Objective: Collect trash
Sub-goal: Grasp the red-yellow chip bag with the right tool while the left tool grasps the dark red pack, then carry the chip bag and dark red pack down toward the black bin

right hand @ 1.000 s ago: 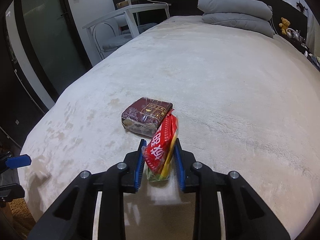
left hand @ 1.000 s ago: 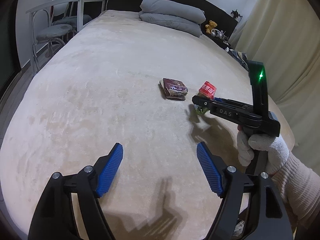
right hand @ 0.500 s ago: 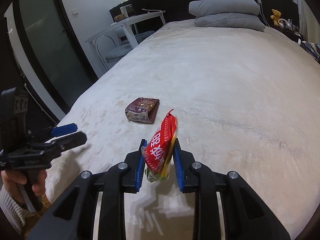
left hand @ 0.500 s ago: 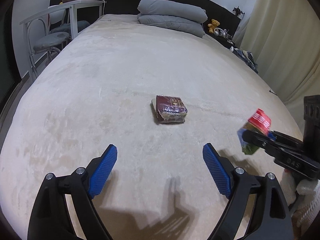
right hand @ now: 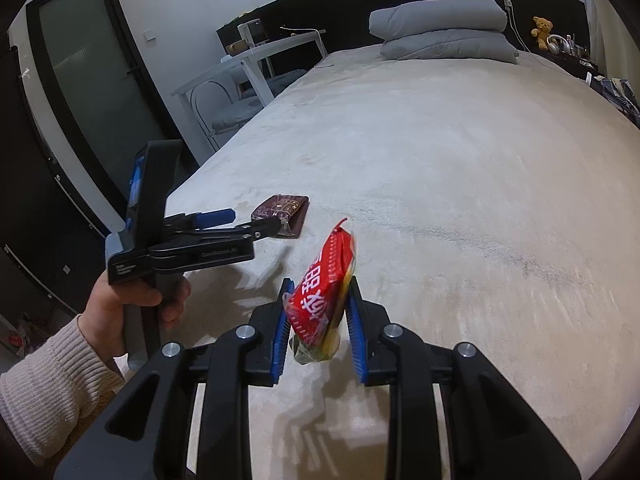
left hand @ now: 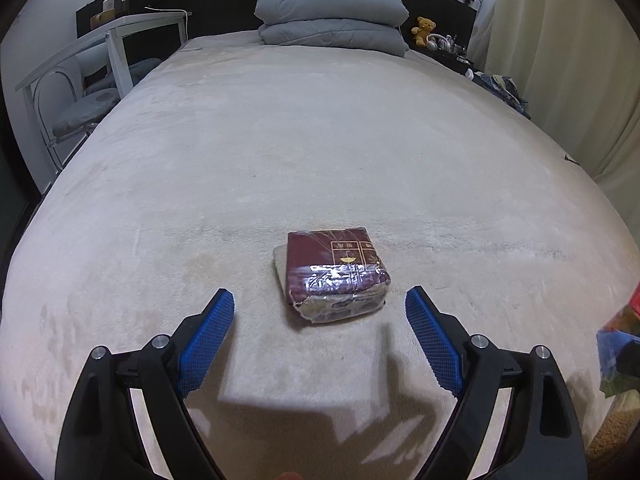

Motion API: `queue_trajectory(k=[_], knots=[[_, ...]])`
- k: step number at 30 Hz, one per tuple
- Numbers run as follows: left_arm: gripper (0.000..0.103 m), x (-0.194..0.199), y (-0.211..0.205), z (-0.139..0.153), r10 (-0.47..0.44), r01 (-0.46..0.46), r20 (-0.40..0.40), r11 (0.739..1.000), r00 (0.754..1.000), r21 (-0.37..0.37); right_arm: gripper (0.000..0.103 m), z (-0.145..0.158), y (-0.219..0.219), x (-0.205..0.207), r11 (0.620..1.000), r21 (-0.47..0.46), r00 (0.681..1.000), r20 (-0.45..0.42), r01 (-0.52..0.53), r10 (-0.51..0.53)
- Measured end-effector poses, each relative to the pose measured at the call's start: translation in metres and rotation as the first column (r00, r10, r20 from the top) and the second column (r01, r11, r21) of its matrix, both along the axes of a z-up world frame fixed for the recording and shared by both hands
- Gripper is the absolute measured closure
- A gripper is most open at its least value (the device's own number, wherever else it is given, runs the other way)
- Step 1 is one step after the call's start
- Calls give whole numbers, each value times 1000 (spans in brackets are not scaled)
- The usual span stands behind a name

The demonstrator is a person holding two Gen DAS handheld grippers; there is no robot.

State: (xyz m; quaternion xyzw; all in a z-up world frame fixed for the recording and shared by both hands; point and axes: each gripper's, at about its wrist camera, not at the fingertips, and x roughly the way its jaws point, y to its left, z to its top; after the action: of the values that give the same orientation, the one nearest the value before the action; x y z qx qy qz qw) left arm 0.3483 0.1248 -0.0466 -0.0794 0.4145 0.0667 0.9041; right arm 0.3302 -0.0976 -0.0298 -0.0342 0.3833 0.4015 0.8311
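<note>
A maroon packet wrapped in clear film (left hand: 335, 273) lies on the beige bed cover (left hand: 320, 140), just ahead of my left gripper (left hand: 320, 300). The left jaws stand wide open on either side of the packet's near end, with nothing between the blue pads (left hand: 430, 334). In the right wrist view the same packet (right hand: 284, 213) lies beyond the left gripper (right hand: 248, 220), which a hand holds from the left. My right gripper (right hand: 318, 306) is shut on a red snack wrapper (right hand: 322, 290) with white characters, held upright above the bed. Part of that wrapper (left hand: 624, 340) shows at the left view's right edge.
Two grey pillows (left hand: 332, 20) are stacked at the headboard. A white desk and chairs (left hand: 100, 64) stand left of the bed. A teddy bear (left hand: 425, 29) and clutter sit on the shelf at the back right. Curtains (left hand: 580, 60) hang along the right side.
My left gripper moved in toward the maroon packet, which now sits just ahead of its open jaws. The right gripper lifted the red wrapper and drew back to the right.
</note>
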Motion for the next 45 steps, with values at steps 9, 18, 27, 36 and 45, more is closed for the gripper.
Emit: queue_trajectory(k=[9,18,27,36,45], knots=[[28,28,-3,-11,55,-55,-24,998,998,8,75,1,4,2,1000,-19,1000,-11,-17,16],[41,21,-9,-10,50,-49,-20,998,999,31,75,0,-7,8,999,-26,999,-22,27,-27],[41,-7,-25,13,39,-40,36,999,999,21,75,4,-18,6,998,-27,998,15,58,-57],[41,-64,-39,51,54,-52,149,999,987,-12,75,10,-33,-20,996,31,996,33,87,-88],[41,-127,-45,71,63,-45,232,996,971,-83,75,16,-48,-68,994,95,992,104,55,-64]])
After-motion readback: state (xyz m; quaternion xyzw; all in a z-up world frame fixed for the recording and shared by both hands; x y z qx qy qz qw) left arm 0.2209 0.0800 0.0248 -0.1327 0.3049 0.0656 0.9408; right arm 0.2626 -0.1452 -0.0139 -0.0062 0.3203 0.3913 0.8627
